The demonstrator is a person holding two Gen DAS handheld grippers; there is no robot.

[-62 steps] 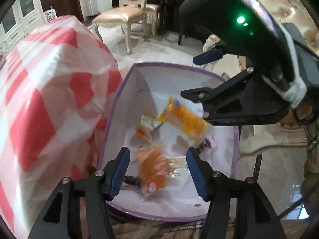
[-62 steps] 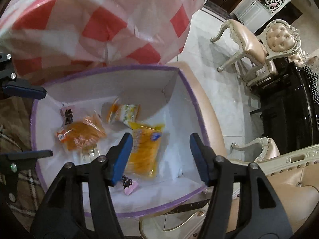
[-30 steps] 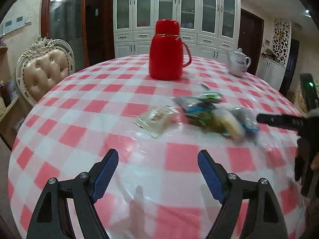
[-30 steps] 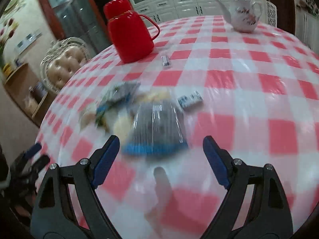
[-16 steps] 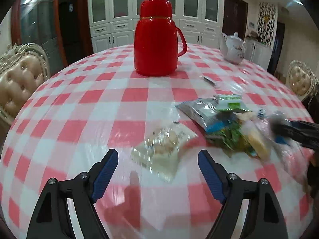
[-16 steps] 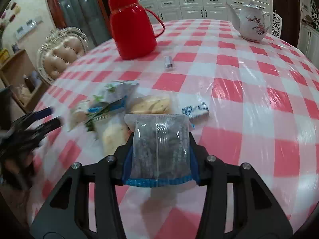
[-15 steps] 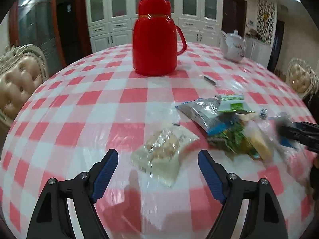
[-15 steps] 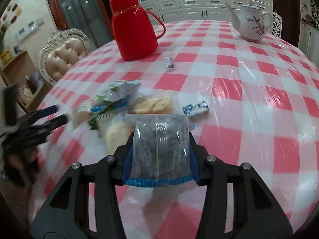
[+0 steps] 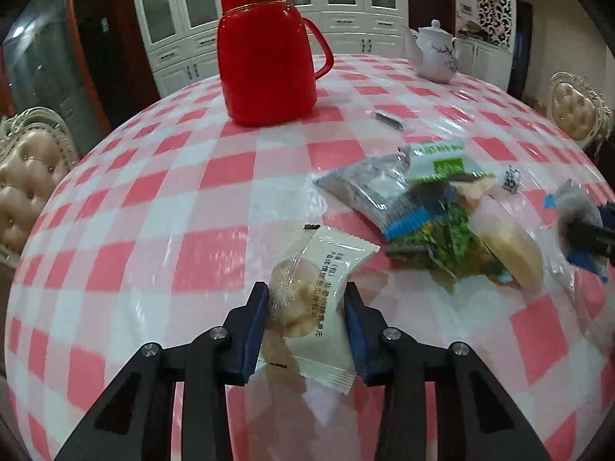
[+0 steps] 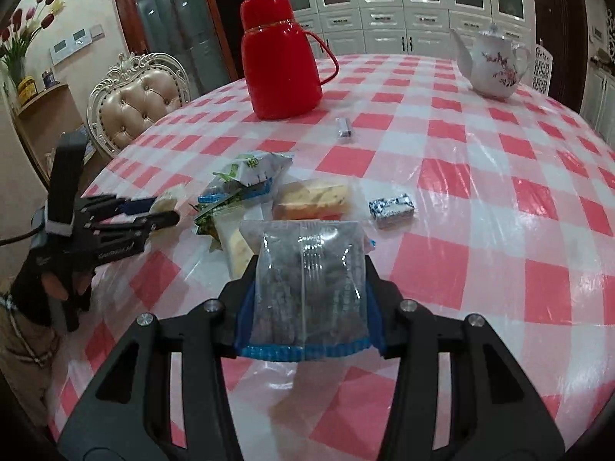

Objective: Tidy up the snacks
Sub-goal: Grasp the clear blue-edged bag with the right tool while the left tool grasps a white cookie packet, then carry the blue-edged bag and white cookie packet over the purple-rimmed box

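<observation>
Checked table: both grippers (L, R) grip snack pkts.

Left gripper just closed onto white snack packet, right gripper likewise clamping clear dark-filled packet

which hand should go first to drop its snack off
Right, probably. The right hand-held gripper is shut on the dark snack packet, apparently lifted off the tablecloth. The left hand-held gripper has just closed around the white snack packet.
</observation>
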